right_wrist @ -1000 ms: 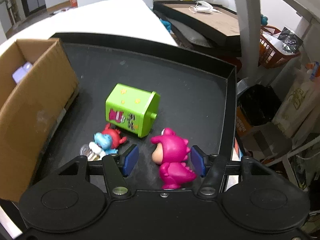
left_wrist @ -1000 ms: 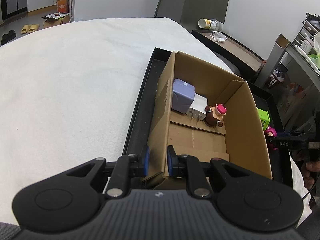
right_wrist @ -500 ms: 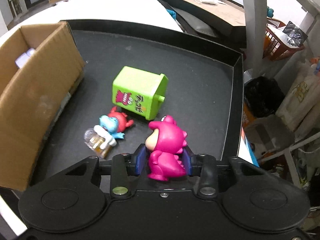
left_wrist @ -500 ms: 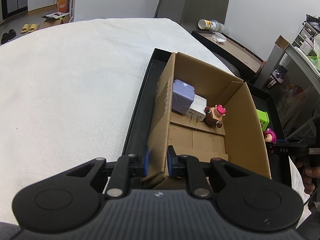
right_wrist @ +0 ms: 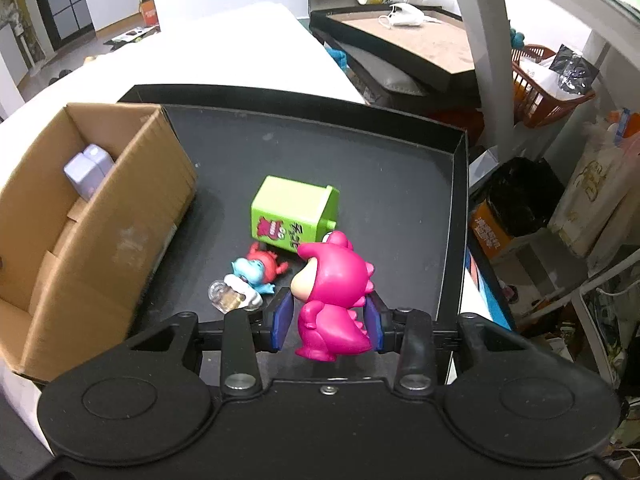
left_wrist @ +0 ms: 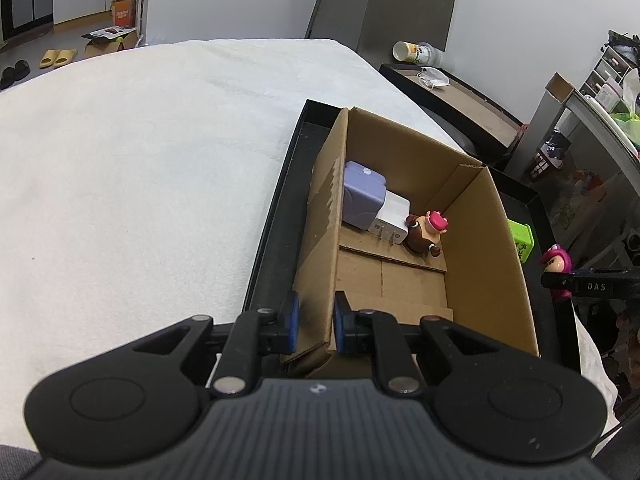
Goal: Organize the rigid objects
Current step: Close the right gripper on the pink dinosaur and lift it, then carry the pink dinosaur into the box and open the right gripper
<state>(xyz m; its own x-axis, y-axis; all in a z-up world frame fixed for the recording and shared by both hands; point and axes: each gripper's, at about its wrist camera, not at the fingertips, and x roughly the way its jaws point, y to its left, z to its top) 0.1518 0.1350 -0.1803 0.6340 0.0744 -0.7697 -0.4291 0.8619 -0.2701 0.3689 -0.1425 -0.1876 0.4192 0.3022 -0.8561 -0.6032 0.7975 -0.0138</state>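
Observation:
My right gripper [right_wrist: 328, 318] is shut on a pink dinosaur figure [right_wrist: 334, 292], lifted a little above the black tray [right_wrist: 380, 184]. Behind it a green toy bin [right_wrist: 294, 212] lies on its side, with a red and blue figure [right_wrist: 258, 268] and a small clear bottle [right_wrist: 224, 298] to its left. My left gripper [left_wrist: 316, 322] is shut on the near wall of the cardboard box [left_wrist: 492, 248]. Inside the box sit a lilac block [left_wrist: 362, 194], a white charger [left_wrist: 392, 218] and a brown figure with a pink hat [left_wrist: 424, 232]. The pink dinosaur figure [left_wrist: 556, 262] shows right of the box in the left wrist view.
The tray lies on a white bed cover [left_wrist: 140, 160]. Beyond the tray's right rim stand a grey post [right_wrist: 484, 40], a red basket [right_wrist: 548, 100], bags and a black bin [right_wrist: 520, 196]. A second dark tray [right_wrist: 412, 36] holds a cup and a mask at the back.
The right gripper closed on the pink dinosaur figure and raised it off the tray; the tray and its toys now look farther away. The left gripper stayed on the box wall.

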